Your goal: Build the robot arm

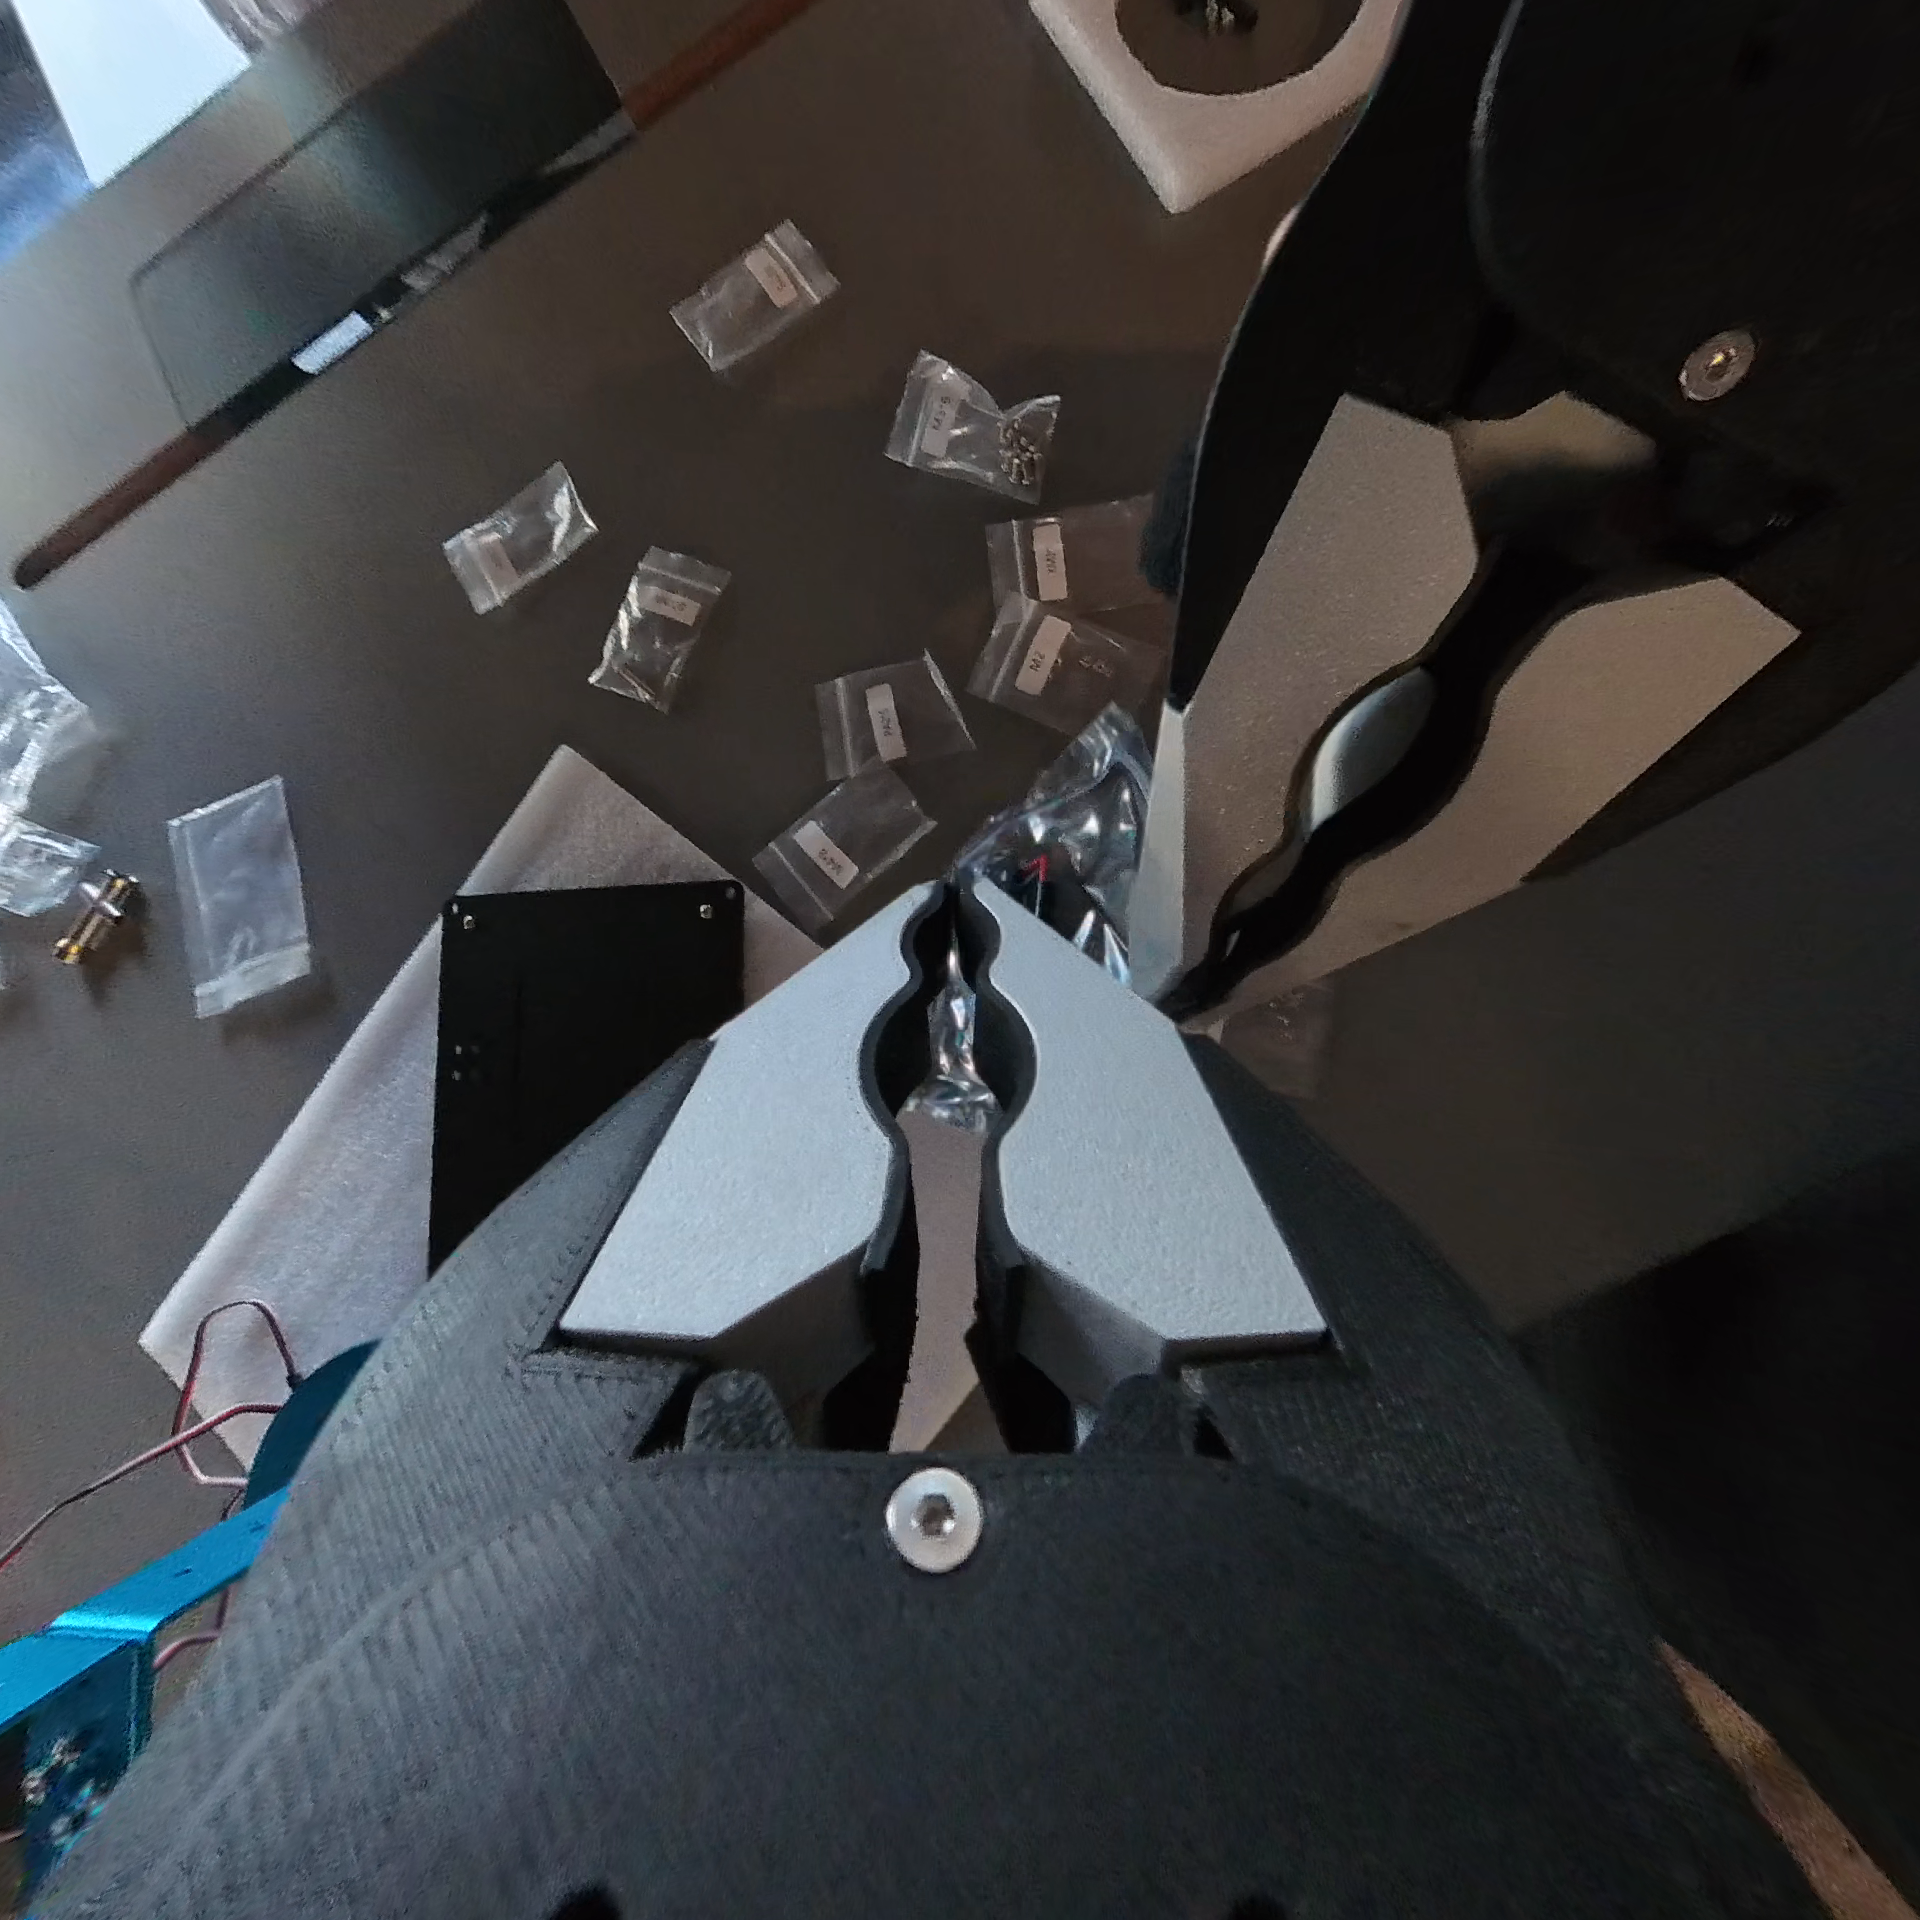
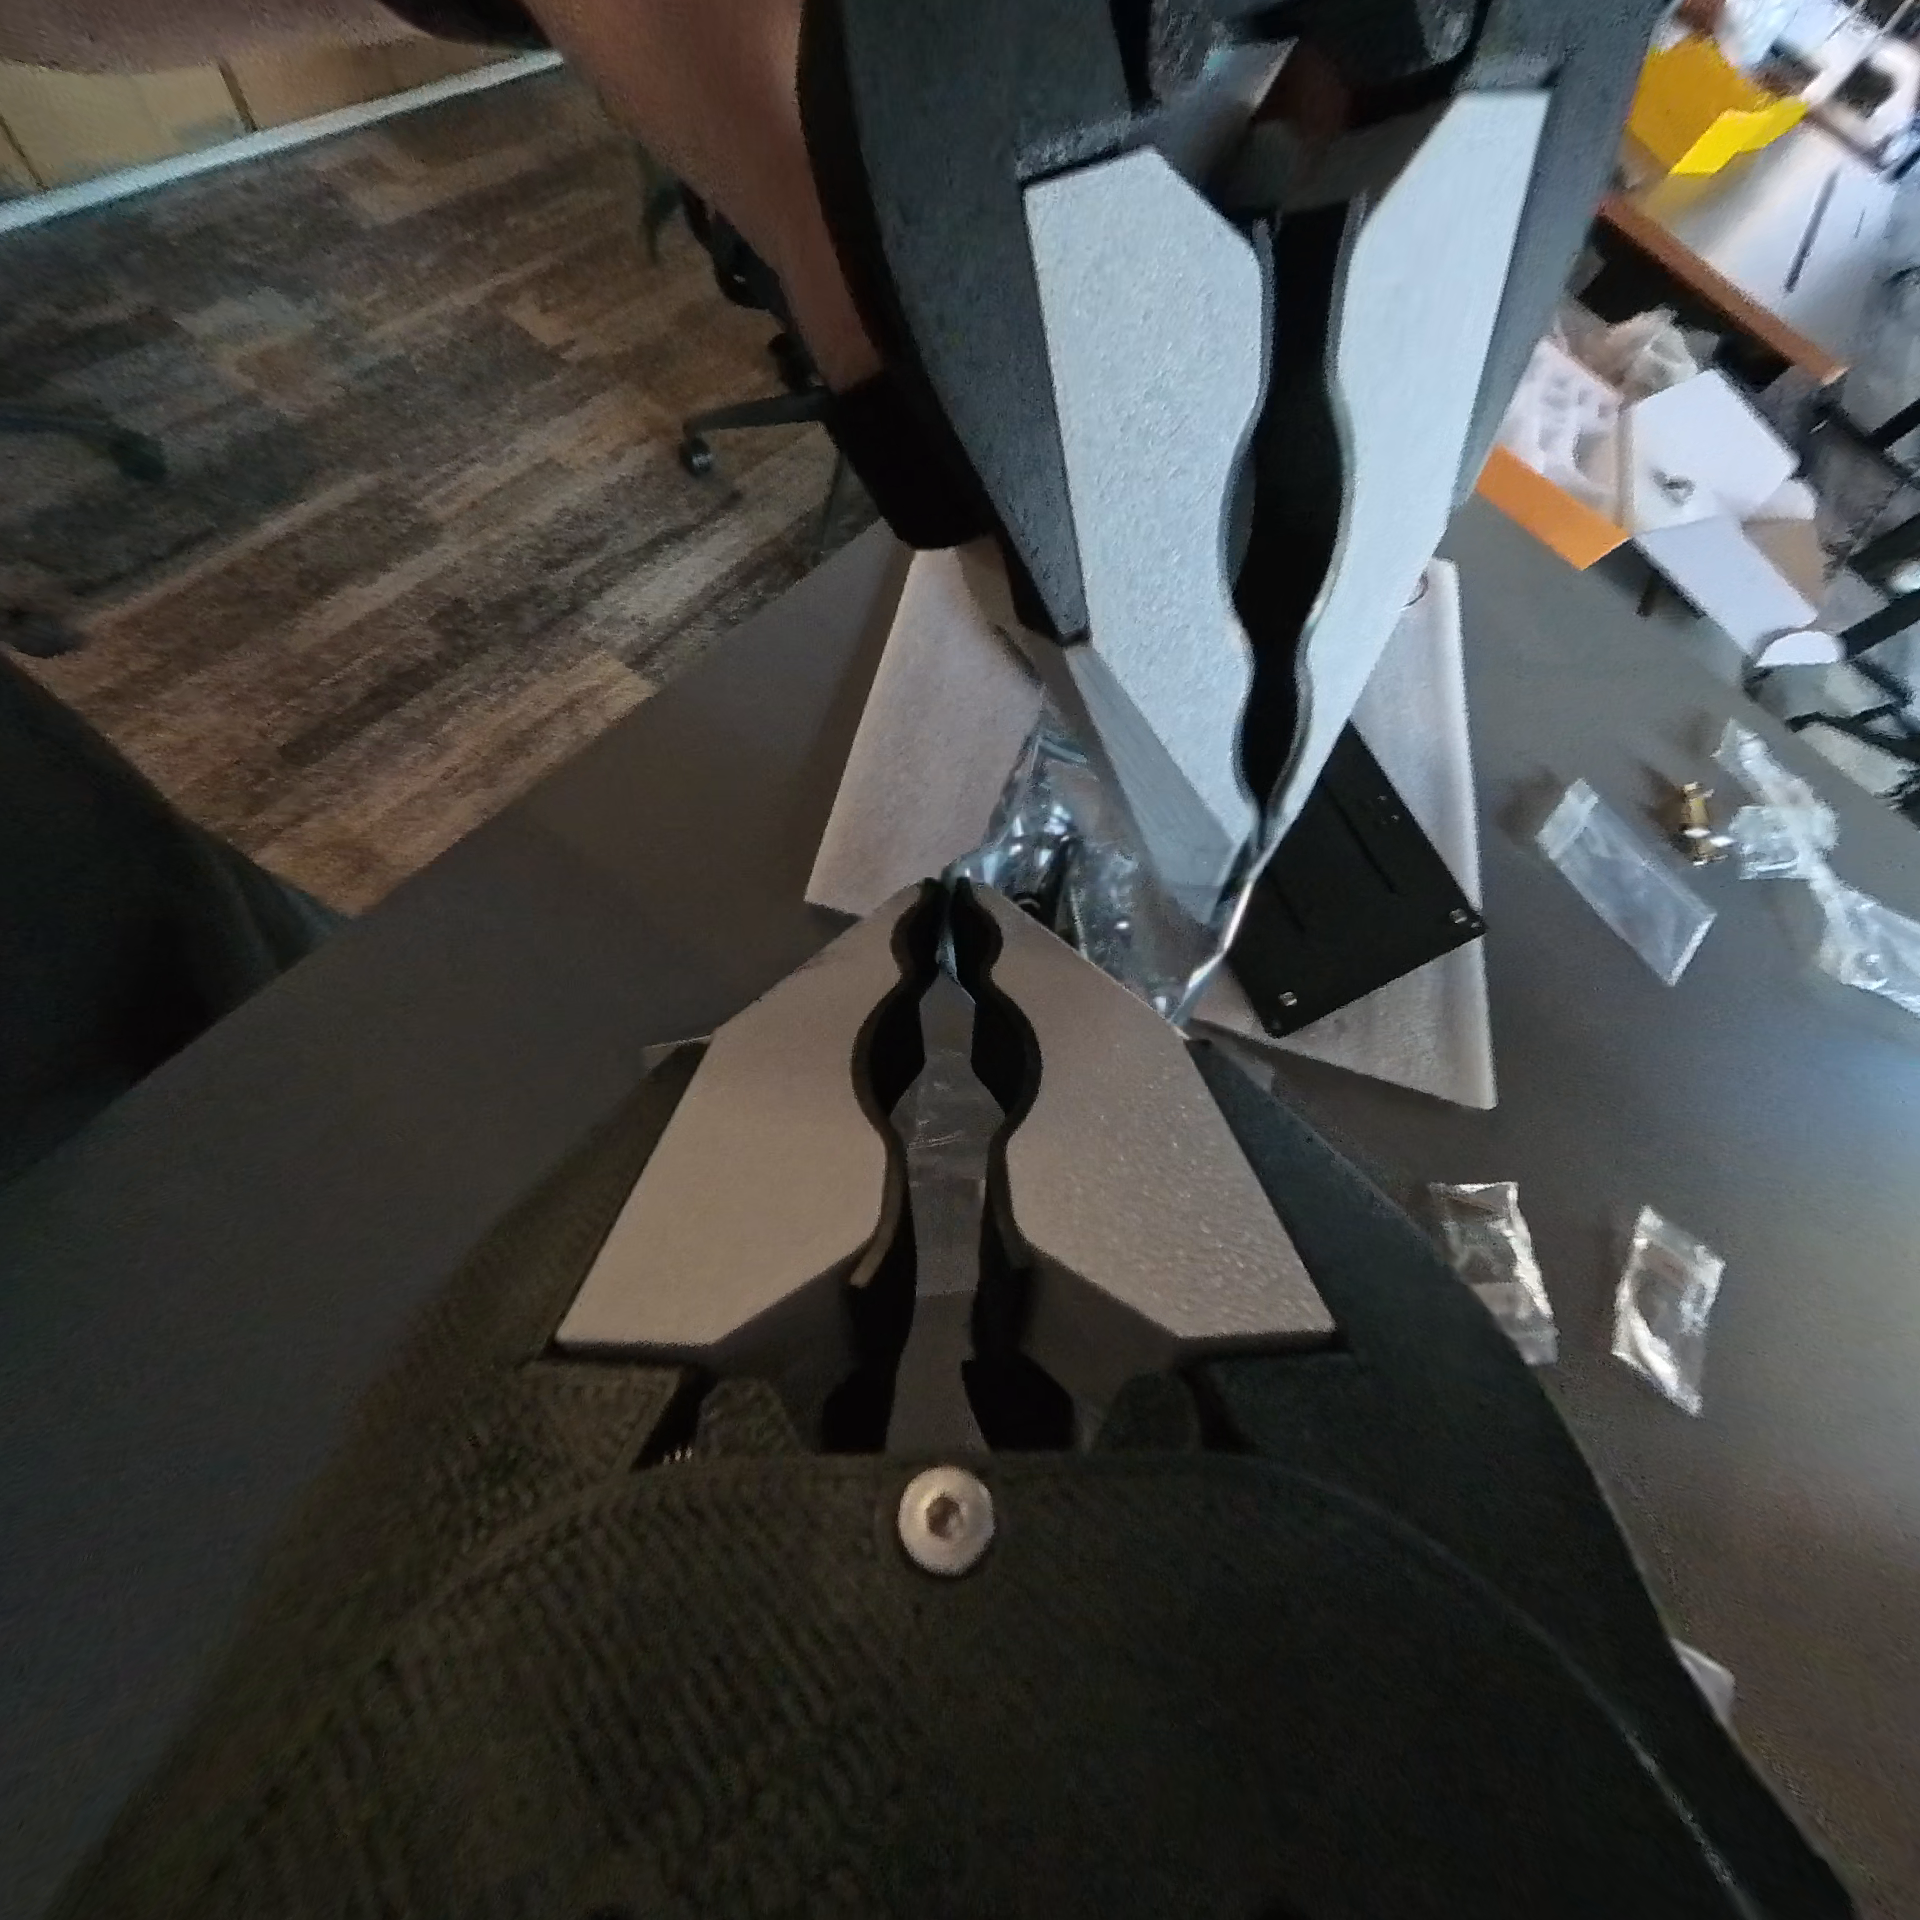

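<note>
1. The left gripper (image 1: pixel 954 902) has its grey fingers closed to a thin slit, pinching the edge of a crinkled clear plastic bag (image 1: pixel 1081 821) of dark parts with a bit of red wire showing
2. The right gripper (image 2: pixel 948 902) is likewise drawn narrow, its tips nipping the same bag (image 2: pixel 1039 831) from the other side; the two grippers meet just above the grey table (image 1: pixel 364 675)
3. Under the bag lies a white foam sheet (image 1: pixel 343 1143) with a black plate (image 1: pixel 582 1049) on it
4. Beyond, small clear zip bags (image 1: pixel 971 426) are scattered over the table, each with a white label; the writing is small and mostly blurred
5. A brass fitting (image 1: pixel 96 918) lies to the left, beside a plain clear bag (image 1: pixel 241 896)
6. A blue metal bracket (image 1: pixel 125 1621) with red and black wires sits near the left gripper's body
7. A white foam block (image 1: pixel 1205 94) sits at the far end
</note>
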Demonstrator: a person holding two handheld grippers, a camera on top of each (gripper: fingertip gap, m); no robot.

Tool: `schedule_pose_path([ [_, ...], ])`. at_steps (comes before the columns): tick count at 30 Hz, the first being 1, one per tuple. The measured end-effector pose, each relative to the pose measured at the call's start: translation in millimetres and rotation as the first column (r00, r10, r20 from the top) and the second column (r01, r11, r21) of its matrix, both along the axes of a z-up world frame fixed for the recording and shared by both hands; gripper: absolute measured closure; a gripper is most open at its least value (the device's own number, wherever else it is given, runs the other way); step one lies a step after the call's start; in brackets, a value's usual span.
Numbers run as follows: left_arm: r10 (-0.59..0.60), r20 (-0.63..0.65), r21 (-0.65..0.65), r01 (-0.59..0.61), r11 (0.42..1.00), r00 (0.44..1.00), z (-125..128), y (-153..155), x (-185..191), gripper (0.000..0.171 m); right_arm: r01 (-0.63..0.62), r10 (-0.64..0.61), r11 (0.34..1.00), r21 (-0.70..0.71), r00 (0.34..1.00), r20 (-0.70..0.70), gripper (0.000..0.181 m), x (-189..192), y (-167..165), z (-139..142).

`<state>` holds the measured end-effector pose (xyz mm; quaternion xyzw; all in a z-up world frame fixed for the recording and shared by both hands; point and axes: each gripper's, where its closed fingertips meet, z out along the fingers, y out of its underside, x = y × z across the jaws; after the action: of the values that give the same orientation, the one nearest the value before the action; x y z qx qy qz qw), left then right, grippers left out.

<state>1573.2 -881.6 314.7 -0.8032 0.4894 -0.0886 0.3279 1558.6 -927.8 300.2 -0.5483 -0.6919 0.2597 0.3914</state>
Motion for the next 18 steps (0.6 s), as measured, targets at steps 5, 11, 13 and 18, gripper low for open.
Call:
schedule_pose_path([
  [5, 0.013, 0.056, -0.023, -0.011, 1.000, 0.998, -3, 0, 4, 0.171, 0.030, -0.030, 1.000, 0.007, 0.999, -0.019, 0.177, 1, 5, -1],
  [11, 0.009, 0.059, 0.009, -0.010, 1.000, 0.998, 1, 2, 6, 0.171, 0.066, -0.066, 0.998, -0.008, 0.997, -0.033, 0.177, -2, 5, -2],
  [13, 0.011, 0.042, 0.036, -0.012, 0.999, 0.999, 1, 4, 5, 0.171, 0.052, -0.054, 0.997, -0.053, 0.998, -0.036, 0.179, -2, 0, 0],
  [18, 0.021, 0.068, 0.079, -0.026, 0.997, 0.997, 7, 6, 4, 0.171, 0.051, -0.054, 0.996, -0.078, 0.998, -0.037, 0.180, 1, -2, 2],
])
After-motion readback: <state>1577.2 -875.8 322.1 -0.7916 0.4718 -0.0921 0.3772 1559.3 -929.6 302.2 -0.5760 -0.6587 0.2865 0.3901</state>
